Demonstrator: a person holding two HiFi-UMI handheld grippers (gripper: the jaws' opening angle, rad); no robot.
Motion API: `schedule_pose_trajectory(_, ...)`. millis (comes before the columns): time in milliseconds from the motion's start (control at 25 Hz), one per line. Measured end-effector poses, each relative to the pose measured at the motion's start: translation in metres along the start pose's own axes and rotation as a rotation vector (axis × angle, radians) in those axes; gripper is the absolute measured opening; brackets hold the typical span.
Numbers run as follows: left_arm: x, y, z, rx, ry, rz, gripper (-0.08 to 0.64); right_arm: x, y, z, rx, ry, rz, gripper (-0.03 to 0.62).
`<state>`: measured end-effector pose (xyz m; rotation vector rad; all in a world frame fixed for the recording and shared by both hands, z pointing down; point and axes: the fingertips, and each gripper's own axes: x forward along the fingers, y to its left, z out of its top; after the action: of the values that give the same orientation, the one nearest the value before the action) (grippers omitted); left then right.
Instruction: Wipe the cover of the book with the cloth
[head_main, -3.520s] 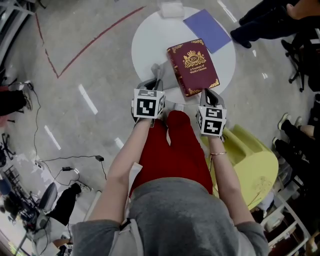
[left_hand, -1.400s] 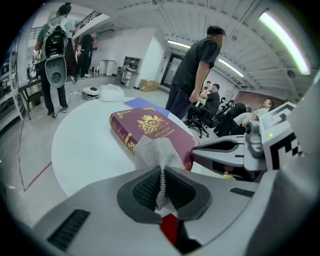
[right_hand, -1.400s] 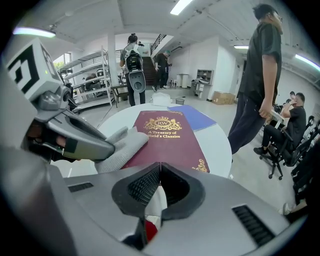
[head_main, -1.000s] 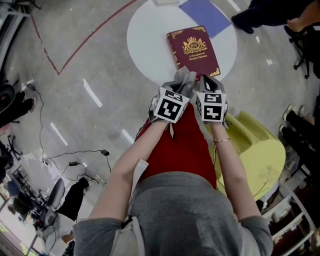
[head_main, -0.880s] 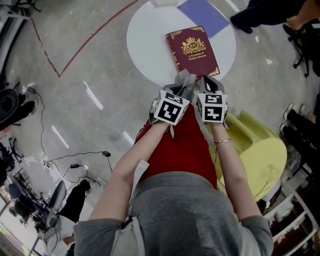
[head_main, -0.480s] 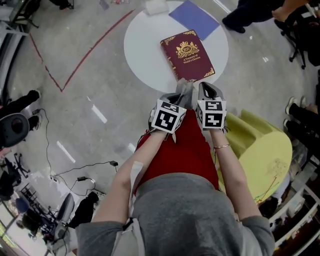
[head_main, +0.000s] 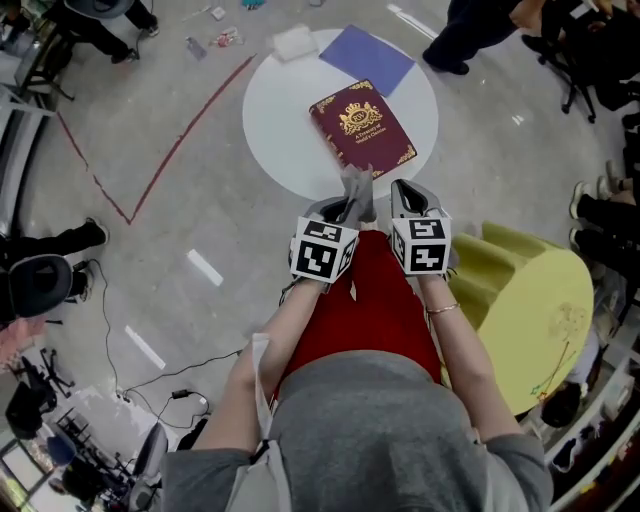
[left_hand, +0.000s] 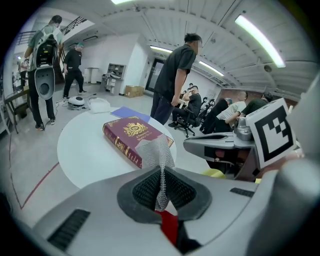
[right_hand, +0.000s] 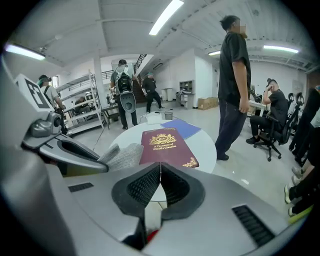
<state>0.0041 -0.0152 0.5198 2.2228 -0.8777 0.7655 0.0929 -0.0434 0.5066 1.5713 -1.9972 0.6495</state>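
Observation:
A maroon book (head_main: 362, 128) with gold print lies flat on the round white table (head_main: 285, 120). My left gripper (head_main: 344, 207) is shut on a grey mesh cloth (head_main: 355, 186), which sticks out past the jaws at the table's near edge, just short of the book. In the left gripper view the cloth (left_hand: 157, 152) stands pinched between the pads, and the book (left_hand: 131, 136) lies beyond it. My right gripper (head_main: 402, 192) is close beside the left one and shut with nothing in it. Its own view shows the book (right_hand: 165, 145) ahead and the cloth (right_hand: 121, 156) at the left.
A blue sheet (head_main: 366, 57) and a small white pack (head_main: 293, 42) lie on the table's far side. A yellow seat (head_main: 530, 300) stands at my right. A person (right_hand: 235, 75) stands just beyond the table; others stand or sit farther off. A red line (head_main: 160, 160) marks the floor.
The two grippers have come close together since 3.5 s ago. Over the last second both have drawn back from the book's near edge toward the lap, the cloth still held.

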Motion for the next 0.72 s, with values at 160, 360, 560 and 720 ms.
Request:
schedule_pose_trajectory(160,-0.012,0.002,0.014,0.022,-0.042,0.012,0.025,-0.011,0.006,0.009,0.015,-0.038,0.006,0.029)
schedule_pose_trajectory(360,-0.024,0.001,0.027,0.071,-0.089,0.028,0.025,-0.023,0.017,0.018,0.027,-0.076,0.020,0.029)
schedule_pose_trajectory(560,-0.040,-0.004,0.042,0.080,-0.146,0.027,0.025,-0.039,0.025,0.029,0.034,-0.118,0.035,0.029)
schedule_pose_trajectory(720,-0.052,-0.004,0.055,0.086,-0.194,0.032,0.025,-0.051,0.029,0.040,0.035,-0.160,0.046,0.029)
